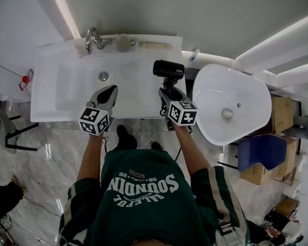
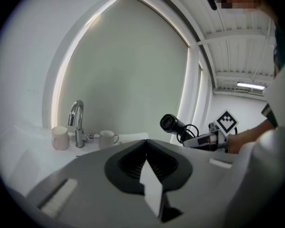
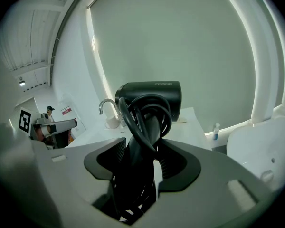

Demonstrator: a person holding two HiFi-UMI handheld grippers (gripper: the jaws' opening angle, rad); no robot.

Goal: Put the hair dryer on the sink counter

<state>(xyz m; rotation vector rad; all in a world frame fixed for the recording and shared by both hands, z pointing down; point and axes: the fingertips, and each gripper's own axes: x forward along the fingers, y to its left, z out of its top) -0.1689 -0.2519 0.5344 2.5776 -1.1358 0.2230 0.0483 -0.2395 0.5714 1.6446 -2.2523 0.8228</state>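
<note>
A black hair dryer (image 1: 168, 69) with its cord wound round the handle sits in my right gripper (image 1: 168, 92), which is shut on the handle. It hangs over the right part of the white sink counter (image 1: 56, 86). In the right gripper view the hair dryer (image 3: 149, 99) stands upright between the jaws, barrel pointing left to right. My left gripper (image 1: 107, 94) is shut with nothing in it, over the counter's front near the basin drain (image 1: 103, 76). In the left gripper view the hair dryer (image 2: 172, 123) shows to the right.
A chrome faucet (image 1: 94, 38) and two mugs (image 2: 60, 137) (image 2: 107, 138) stand at the back of the counter. A white toilet (image 1: 231, 104) stands right of the counter, with a small bottle (image 3: 215, 129) between them. Cardboard boxes (image 1: 280, 111) lie at far right.
</note>
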